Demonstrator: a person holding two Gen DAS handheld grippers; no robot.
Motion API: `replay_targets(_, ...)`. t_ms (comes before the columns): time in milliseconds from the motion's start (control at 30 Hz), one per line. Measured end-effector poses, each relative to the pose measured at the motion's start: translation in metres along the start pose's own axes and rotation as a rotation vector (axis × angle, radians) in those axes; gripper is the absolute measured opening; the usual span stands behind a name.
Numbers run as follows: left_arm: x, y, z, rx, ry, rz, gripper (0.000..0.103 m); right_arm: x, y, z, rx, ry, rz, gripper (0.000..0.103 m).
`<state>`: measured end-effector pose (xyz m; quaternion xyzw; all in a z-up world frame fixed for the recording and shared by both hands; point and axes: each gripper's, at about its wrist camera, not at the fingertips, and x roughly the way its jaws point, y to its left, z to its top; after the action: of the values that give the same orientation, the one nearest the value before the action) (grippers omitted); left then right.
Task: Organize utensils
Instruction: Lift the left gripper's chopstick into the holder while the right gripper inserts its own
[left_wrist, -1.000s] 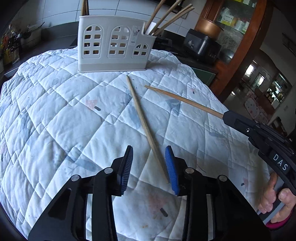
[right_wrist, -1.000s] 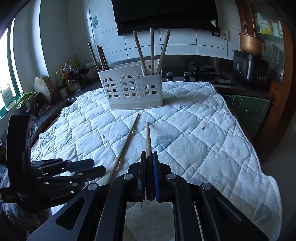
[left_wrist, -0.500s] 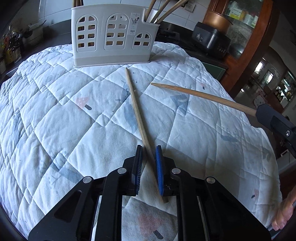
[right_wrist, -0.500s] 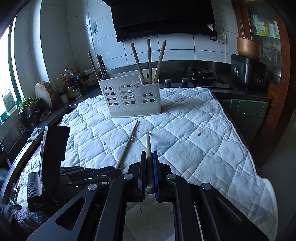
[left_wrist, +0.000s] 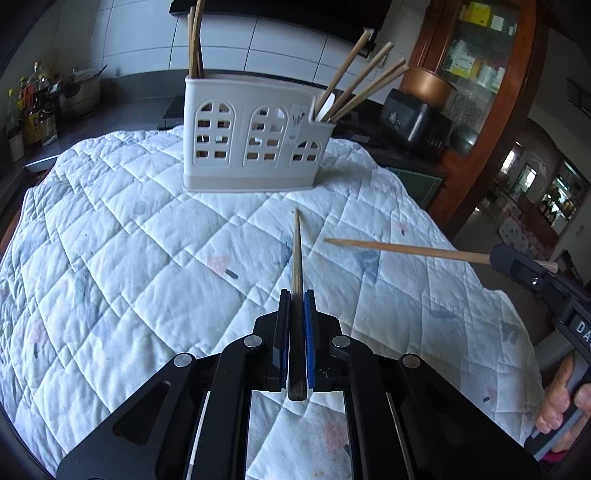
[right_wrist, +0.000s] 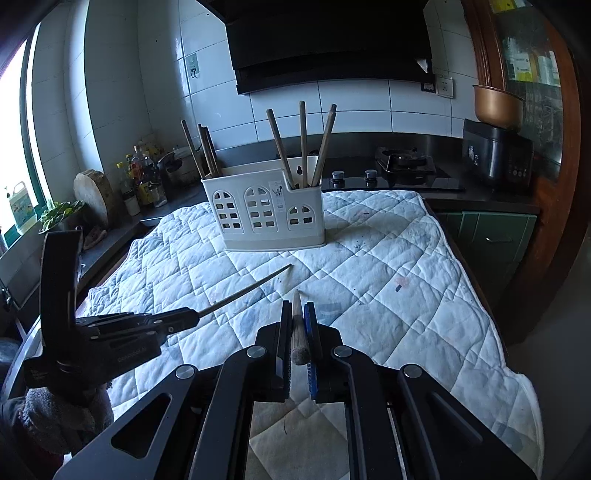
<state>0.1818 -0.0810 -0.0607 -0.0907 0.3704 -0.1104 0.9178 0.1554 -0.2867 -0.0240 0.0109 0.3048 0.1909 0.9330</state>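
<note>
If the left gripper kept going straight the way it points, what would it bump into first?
Probably the white utensil holder. The left gripper, shut on a chopstick, points at its front wall across bare quilt. The chopstick's tip would touch first, though depth is unclear.

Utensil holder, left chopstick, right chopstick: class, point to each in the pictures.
utensil holder (left_wrist: 255, 147): left wrist view, front wall.
left chopstick (left_wrist: 296, 254): left wrist view, shaft ahead of the fingers.
right chopstick (right_wrist: 297, 325): right wrist view, shaft between the fingers.
</note>
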Motion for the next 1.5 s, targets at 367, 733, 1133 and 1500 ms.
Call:
replay_targets(367, -0.041, 0.015, 0.038, 0.062, -0.078, -0.039, 0.006, -0.002, 0.017, 0.061, -0.083, -0.011, 0.044, 0.007)
replay_targets(733, -0.045, 0.031, 0.087, 0.110, -0.080, -0.028, 0.006, -0.008, 0.026, 0.169, -0.186, -0.041, 0.003, 0.007)
replay_targets(1133, -0.072, 0.024, 0.156, 0.205, -0.175, 0.019, 0.006, 0.019, 0.021, 0.235, -0.169, -0.049, -0.019, 0.007)
replay_targets(1500, -0.100, 0.004, 0.236, 0.227, -0.360, 0.043, 0.006, 0.082, 0.012, 0.233, -0.165, 0.066, -0.050, 0.007)
